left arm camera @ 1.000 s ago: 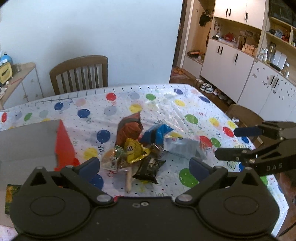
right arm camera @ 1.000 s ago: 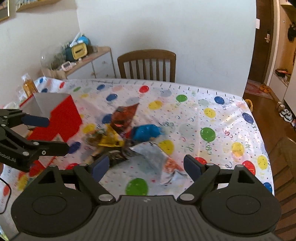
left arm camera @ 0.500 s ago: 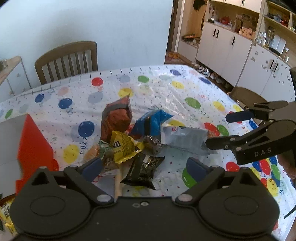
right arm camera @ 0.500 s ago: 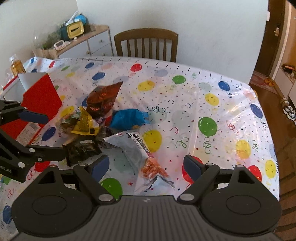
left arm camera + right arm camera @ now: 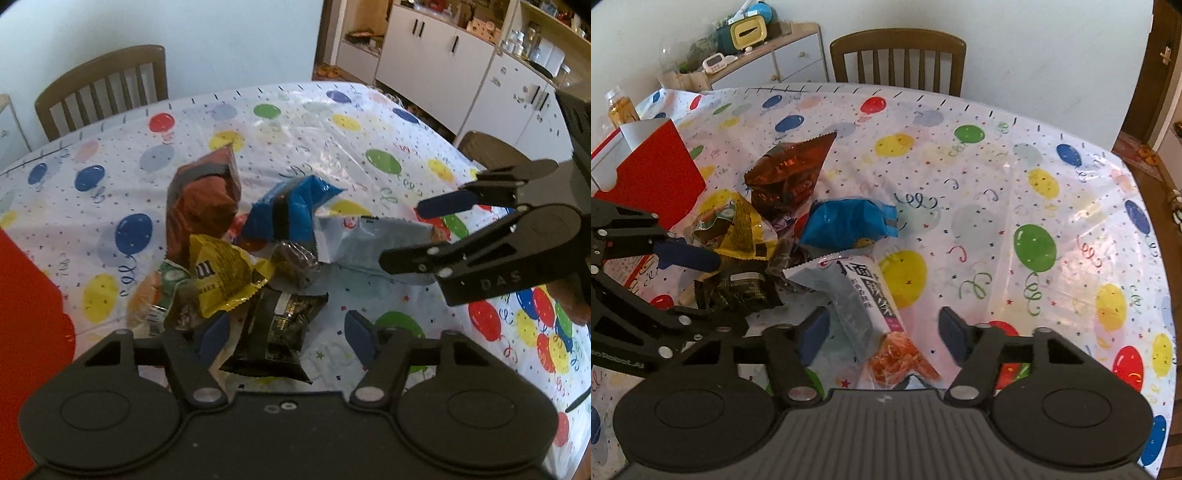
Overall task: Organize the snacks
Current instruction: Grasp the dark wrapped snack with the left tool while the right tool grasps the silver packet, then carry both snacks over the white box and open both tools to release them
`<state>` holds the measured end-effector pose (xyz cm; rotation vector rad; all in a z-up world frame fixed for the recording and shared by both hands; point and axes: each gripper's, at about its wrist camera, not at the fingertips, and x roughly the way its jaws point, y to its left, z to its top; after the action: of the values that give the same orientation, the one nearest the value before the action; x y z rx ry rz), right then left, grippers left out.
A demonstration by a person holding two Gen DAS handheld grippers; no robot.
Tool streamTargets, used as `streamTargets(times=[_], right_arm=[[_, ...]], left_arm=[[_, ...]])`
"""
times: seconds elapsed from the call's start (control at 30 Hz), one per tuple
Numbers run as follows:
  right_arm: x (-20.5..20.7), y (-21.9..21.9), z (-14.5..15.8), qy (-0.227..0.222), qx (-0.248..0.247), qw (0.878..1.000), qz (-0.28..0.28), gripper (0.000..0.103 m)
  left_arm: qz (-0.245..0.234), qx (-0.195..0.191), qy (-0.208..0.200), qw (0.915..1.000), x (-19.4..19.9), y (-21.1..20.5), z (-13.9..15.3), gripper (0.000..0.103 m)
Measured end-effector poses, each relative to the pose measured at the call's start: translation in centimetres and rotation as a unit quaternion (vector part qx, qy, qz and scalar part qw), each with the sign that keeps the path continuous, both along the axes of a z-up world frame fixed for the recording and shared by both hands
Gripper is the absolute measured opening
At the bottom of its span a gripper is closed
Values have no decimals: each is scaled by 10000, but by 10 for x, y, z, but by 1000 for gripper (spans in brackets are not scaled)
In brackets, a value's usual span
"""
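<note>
A pile of snack packets lies on the balloon-print tablecloth (image 5: 997, 184). My left gripper (image 5: 287, 336) hangs low over a black packet (image 5: 277, 328). Its jaws are closing with the packet between them, and the right pad is still apart from it. My right gripper (image 5: 882, 332) straddles a silver noodle packet (image 5: 864, 295); its jaws are closing too, with neither pad touching the packet. Behind lie a brown packet (image 5: 199, 199), a blue packet (image 5: 288, 210) and a yellow packet (image 5: 221, 273). In the left wrist view the right gripper (image 5: 424, 232) is at the silver packet (image 5: 369, 240).
A red box (image 5: 653, 173) stands on the left of the table, close to the pile. A wooden chair (image 5: 897, 62) is at the far edge and another chair (image 5: 491, 151) at the right. A bottle (image 5: 622, 110) stands behind the box.
Both grippers have sunk toward the pile and tipped further down. Their jaws have narrowed, and the black and silver packets now lie between them.
</note>
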<state>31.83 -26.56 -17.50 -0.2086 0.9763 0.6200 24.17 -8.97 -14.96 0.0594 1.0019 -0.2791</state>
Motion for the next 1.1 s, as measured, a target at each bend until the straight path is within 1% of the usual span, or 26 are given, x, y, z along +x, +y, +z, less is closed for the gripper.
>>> streamTargets(times=[0.07, 0.2, 0.3, 0.33, 0.37, 0.5, 0.6, 0.8, 0.93, 1.1], right_arm=[[-1, 1, -2, 17, -2, 10000, 31, 53], [-6, 3, -4, 1, -52, 10000, 42, 47], [-9, 2, -3, -5, -40, 10000, -37, 38], [-10, 2, -2, 1, -36, 10000, -69, 33], [-12, 1, -1, 6, -27, 9999, -109, 31], [-21, 0, 2, -47, -53, 9998, -209, 29], [-30, -3, 5, -36, -18, 9994, -332, 28], [-50, -9, 17, -9, 142, 9987, -484, 26], [-65, -10, 30, -31, 235, 9984, -509, 25], [-83, -9, 42, -124, 237, 9985, -473, 22]], left_arm=[[-44, -37, 82, 10000, 2, 0, -3, 59], [-74, 34, 138, 9999, 4, -1, -7, 57], [-42, 58, 157, 9999, 6, 0, -8, 50], [-27, 73, 164, 9998, 7, 0, -8, 46], [-15, 97, 170, 9998, 8, 0, -8, 41], [31, 115, 184, 9998, 8, 1, -7, 35], [7, 89, 195, 9998, 5, 0, -6, 32], [46, -37, 253, 9997, -5, 0, -2, 32], [93, -181, 253, 9995, -13, 1, 4, 32], [129, -235, 279, 9993, -24, 1, 10, 31]])
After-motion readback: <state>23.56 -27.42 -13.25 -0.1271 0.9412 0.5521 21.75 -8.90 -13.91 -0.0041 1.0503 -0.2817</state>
